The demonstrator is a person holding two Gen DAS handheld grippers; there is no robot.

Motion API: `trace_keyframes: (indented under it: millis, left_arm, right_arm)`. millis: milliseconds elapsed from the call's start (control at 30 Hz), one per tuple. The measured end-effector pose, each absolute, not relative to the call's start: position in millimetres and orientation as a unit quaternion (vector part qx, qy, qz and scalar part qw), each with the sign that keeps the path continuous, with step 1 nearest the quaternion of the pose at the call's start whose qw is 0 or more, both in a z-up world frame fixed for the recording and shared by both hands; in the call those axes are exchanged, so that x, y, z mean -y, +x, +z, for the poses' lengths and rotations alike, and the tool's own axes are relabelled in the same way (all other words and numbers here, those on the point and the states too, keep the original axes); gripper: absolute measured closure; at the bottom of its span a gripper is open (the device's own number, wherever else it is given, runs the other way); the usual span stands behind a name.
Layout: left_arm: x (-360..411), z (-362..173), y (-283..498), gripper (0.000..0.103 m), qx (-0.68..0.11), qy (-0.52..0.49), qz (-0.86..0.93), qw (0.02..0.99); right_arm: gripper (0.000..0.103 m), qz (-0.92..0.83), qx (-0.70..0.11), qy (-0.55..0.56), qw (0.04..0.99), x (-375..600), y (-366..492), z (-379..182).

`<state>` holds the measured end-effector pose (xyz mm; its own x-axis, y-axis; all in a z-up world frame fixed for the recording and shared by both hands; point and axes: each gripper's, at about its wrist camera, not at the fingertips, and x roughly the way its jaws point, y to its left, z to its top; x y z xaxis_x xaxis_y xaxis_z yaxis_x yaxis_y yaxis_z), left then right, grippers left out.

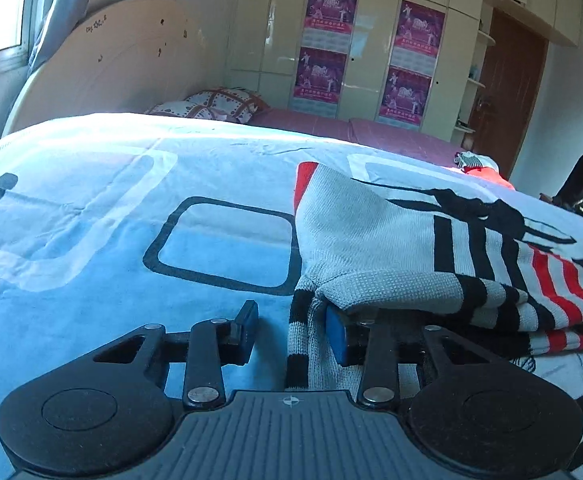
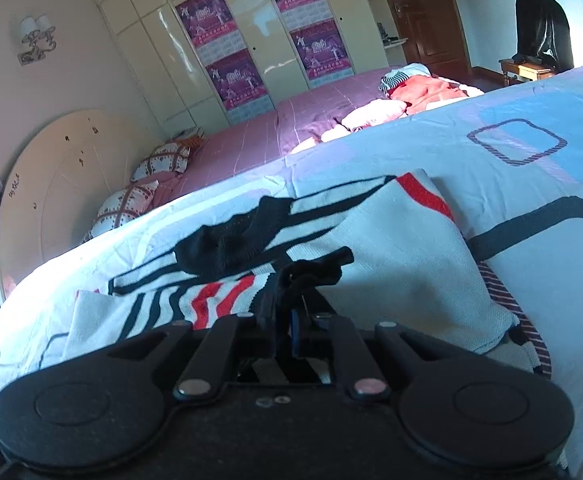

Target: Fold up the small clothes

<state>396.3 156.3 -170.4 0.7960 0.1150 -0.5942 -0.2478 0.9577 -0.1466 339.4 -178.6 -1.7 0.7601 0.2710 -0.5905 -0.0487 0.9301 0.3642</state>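
Lying across a pale blue bedspread (image 1: 91,208) printed with dark and white rounded squares is a small knitted sweater (image 1: 391,240) in white with black and red stripes, partly folded over on itself. From the left wrist view, the left gripper (image 1: 293,324) rests low on the bedspread at the sweater's near edge with its jaws spread apart. A striped cuff hangs down between the two fingers, and the blue-padded right finger (image 1: 337,334) sits tucked under the folded white knit, while the other finger stands clear on bare bedspread.

From the right wrist view, the right gripper (image 2: 285,328) has its jaws pressed together on a black trim edge (image 2: 311,270) of the same sweater (image 2: 391,248), the dark fabric bunched up just ahead of the fingertips. A black collar section (image 2: 231,240) lies crumpled on the white knit farther out.

Beyond the bedspread, a pink-purple sheet (image 2: 251,136) covers the far half of the bed, with a heap of pink and red clothes (image 2: 411,92) on it. Two patterned pillows (image 2: 147,184) rest near the cream rounded headboard (image 2: 51,200). Cream wardrobe doors (image 1: 375,40) carrying purple posters (image 1: 329,12) fill the back wall, beside a brown wooden door (image 1: 507,88).
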Motion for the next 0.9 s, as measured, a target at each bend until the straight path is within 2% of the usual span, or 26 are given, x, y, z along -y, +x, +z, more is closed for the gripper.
trace_keyframes:
  millis: [167,500,567,600,667,767,900]
  left_arm:
    - [-161,-178,391,0.074,-0.302,-0.135,0.093,0.939]
    - [-166,-175,394,0.074,-0.322,-0.124,0.076,0.936]
    - [-170,-171,386,0.074,-0.323,-0.129,0.073,0.935]
    - [-173,-166,380,0.074,-0.319,-0.129,0.08,0.935]
    - [-172,-149,370,0.074,-0.297,-0.111,0.096,0.944]
    - [-153,-127,383,0.074,-0.267,-0.106,0.07,0.955]
    - [-93,-132,428,0.074,-0.284,-0.069,-0.018,0.956]
  right_arm:
    - [0.095,0.1,-0.309,0.153,0.933,181,326,8]
    - [0.096,0.072,-0.367,0.16,0.913,194,337,-40]
    - [0.093,0.072,-0.37,0.165,0.912,200,335,-38]
    - [0.083,0.063,-0.365,0.161,0.915,204,331,-33]
    - [0.083,0.055,-0.337,0.146,0.928,211,321,-17]
    - [0.083,0.087,-0.317,0.116,0.937,202,321,-1]
    - [0.083,0.161,-0.326,0.042,0.931,150,326,-6]
